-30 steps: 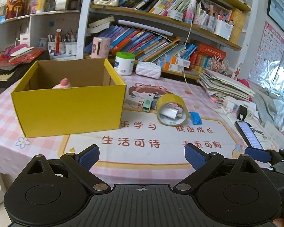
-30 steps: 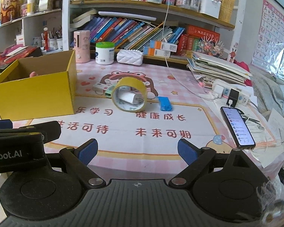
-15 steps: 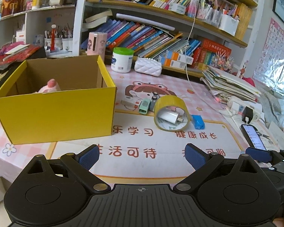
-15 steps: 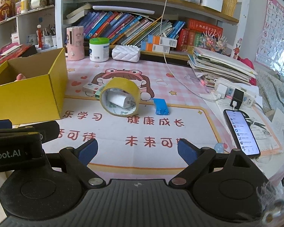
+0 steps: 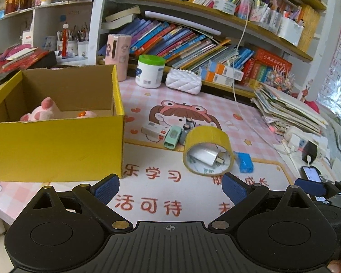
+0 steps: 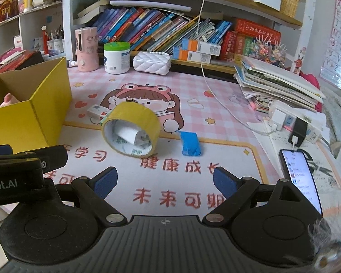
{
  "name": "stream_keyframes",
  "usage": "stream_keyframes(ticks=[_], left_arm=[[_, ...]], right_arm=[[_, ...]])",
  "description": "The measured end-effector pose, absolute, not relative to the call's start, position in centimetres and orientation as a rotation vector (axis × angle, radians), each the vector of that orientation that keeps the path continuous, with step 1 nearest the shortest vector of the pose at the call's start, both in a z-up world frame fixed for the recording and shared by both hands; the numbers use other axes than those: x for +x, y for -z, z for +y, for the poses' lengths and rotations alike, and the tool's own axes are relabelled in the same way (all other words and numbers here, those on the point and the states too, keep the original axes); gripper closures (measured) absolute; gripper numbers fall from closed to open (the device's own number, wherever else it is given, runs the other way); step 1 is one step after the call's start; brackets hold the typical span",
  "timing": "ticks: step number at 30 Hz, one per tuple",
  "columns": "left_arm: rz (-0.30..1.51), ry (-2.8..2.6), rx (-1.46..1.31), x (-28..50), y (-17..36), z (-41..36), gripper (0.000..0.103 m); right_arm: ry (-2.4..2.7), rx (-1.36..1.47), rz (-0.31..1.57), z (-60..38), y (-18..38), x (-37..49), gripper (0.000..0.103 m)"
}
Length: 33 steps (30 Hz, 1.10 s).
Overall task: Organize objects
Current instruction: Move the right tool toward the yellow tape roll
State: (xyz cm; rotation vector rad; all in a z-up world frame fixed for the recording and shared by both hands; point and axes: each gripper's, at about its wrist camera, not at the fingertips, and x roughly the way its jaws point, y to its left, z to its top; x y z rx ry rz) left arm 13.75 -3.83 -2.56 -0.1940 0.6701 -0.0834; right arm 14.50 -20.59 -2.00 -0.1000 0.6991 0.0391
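Observation:
A yellow cardboard box stands at the left of the table with a pink plush toy inside. A yellow tape roll lies tilted mid-table with a white charger in its core. A blue packet lies to its right. A white case, a green device and a small grey item lie behind the roll. My left gripper is open and empty, in front of the box corner. My right gripper is open and empty, in front of the roll.
A phone on a cable lies at the right edge beside a power strip. A stack of papers sits at the back right. A white jar, a pink canister and a white purse stand before the bookshelf.
Both grippers have moved forward over the table toward the tape roll and the box. Both stay open and empty. Nothing on the table has moved.

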Motion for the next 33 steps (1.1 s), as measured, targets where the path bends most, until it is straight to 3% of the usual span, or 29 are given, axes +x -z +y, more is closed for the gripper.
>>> stream_keyframes(ticks=[31,33], left_arm=[[0.705,-0.164,-0.207,18.6,3.2,-5.1,0.005],[0.706,-0.176,-0.204,18.5,3.2,-5.0,0.005]], right_arm=[[-0.292,-0.117,0.762,-21.9,5.0,24.9,0.015],[-0.302,-0.134,0.747,-21.5,5.2,25.3,0.019]])
